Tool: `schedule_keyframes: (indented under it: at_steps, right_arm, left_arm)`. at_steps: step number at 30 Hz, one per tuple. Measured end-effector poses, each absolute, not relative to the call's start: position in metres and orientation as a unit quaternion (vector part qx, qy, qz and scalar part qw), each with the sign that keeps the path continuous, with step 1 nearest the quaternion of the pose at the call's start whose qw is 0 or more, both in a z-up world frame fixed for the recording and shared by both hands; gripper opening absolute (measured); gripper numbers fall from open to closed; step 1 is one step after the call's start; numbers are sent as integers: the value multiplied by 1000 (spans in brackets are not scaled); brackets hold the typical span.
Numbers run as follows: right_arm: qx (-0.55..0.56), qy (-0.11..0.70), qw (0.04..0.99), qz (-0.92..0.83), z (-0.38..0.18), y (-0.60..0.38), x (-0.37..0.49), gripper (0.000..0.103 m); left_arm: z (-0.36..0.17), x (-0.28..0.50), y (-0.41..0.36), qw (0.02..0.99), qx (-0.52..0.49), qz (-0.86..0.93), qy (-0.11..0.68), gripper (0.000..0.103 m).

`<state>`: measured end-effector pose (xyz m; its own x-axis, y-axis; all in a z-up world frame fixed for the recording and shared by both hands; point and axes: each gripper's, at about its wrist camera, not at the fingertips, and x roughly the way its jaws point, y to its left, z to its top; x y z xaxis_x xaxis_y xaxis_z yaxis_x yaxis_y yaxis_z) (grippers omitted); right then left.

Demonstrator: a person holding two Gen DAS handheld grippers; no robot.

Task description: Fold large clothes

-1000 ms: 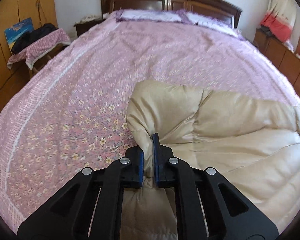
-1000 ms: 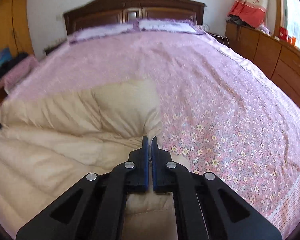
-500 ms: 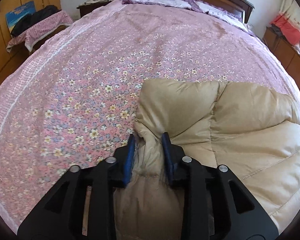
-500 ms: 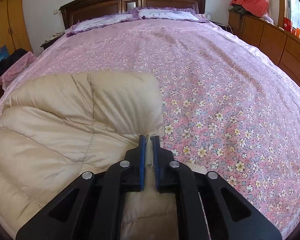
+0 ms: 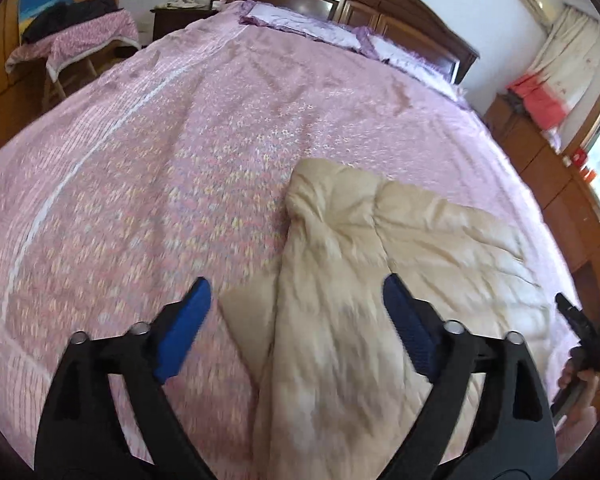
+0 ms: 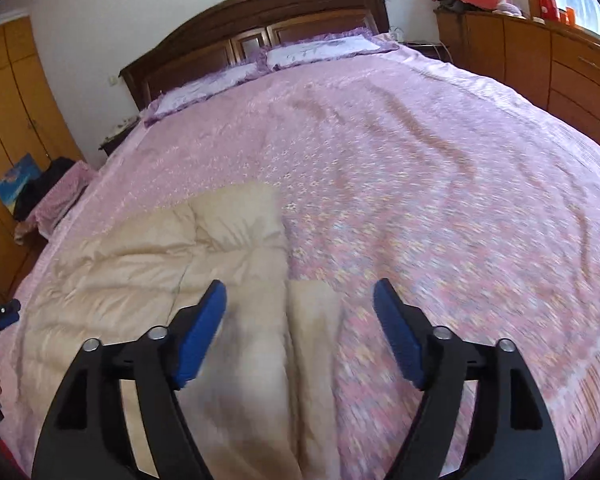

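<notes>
Your left gripper (image 5: 296, 312) has just been opening; its fingers (image 5: 188, 320) now stand wide, gripping nothing. Below it the beige padded coat (image 5: 380, 280) lies folded on the pink bed (image 5: 180, 140). Your right gripper (image 6: 300, 312) also just opened wide over the coat's right edge.

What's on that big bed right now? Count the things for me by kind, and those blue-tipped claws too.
Puffy beige quilted coat: 1
White pillows with purple frills: 2
Pink floral bedspread: 1
Black claws with blue pads, both open, nothing gripped: left claw, right claw: 2
Total: 6
</notes>
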<state>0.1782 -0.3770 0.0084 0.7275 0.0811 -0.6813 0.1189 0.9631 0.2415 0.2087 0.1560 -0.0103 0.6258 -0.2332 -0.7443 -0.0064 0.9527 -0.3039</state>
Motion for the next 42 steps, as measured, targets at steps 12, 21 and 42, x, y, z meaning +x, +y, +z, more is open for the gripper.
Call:
schedule_keyframes:
  at_steps: [12,21,42]
  right_arm:
    - [163,426,889,27,-11,-360,120,90]
    - [224,454,861,42,-42,-363,135,95]
    - [316,440,829,136,-55,-358,153,63]
  left_arm:
    - [-39,162,164,869,-179,-75,455,91]
    - [-73,172,139,848,-214,-118,470,91]
    - [-85,202,111,816,-261,-147,495,44]
